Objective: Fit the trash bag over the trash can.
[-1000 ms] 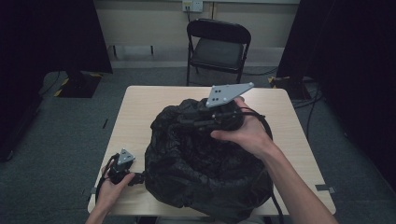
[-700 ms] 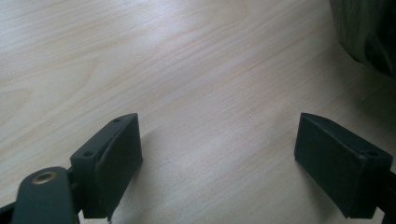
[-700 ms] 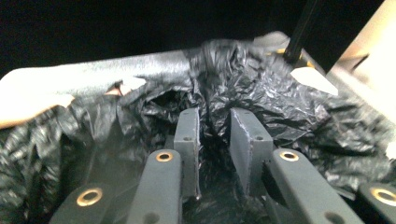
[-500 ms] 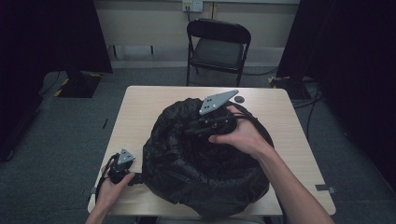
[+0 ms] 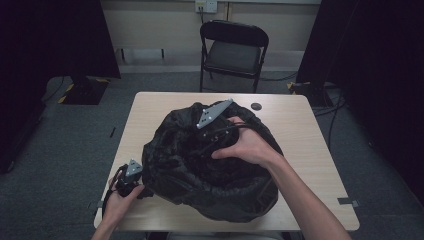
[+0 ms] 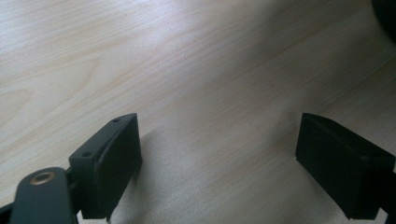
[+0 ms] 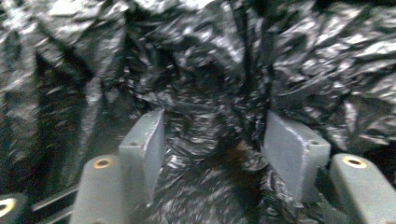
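The black plastic bag [image 5: 210,170] lies crumpled in a big heap across the middle of the wooden table [image 5: 310,145], and we cannot see what, if anything, is inside it. Our right gripper [image 7: 212,140] pushes into its folds from the top, jaws apart with wrinkled plastic between them; that view is blurred. Our left gripper [image 6: 219,154] rests at the table's near left corner just beside the bag, jaws wide apart over bare wood. A folding chair [image 5: 234,50] stands beyond the table.

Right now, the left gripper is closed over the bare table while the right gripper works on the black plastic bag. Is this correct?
Not quite: the left gripper is open, its jaws wide apart over the bare table, as the left gripper view shows. The right gripper is indeed at the black plastic bag.
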`<state>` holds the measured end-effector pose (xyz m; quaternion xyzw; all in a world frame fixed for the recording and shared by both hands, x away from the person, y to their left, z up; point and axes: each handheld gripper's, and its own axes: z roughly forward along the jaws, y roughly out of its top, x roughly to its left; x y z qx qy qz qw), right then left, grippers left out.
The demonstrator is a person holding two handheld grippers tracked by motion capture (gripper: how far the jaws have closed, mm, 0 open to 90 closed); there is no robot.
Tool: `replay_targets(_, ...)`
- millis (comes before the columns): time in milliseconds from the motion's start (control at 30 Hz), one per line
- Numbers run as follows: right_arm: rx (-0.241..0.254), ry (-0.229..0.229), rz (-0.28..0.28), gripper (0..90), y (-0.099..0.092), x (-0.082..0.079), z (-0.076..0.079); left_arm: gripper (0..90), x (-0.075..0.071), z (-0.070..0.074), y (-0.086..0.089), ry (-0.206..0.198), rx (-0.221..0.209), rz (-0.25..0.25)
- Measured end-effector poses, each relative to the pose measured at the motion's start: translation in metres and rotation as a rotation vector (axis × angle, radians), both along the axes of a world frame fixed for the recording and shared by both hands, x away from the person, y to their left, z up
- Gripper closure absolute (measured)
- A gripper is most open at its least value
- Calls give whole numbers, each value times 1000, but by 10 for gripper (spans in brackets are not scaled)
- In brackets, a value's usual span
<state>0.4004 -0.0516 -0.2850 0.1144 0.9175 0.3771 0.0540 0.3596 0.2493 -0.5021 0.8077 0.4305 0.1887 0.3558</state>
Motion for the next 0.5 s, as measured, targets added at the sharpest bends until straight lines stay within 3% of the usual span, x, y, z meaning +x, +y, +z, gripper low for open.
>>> replay_targets(200,30,18,-23,301,-9,-3,10,135,0,0,1,1,1,12)
replay_targets(500,168,-14,-57,267,-29,-9,30,134,0,0,1,2,-1,14)
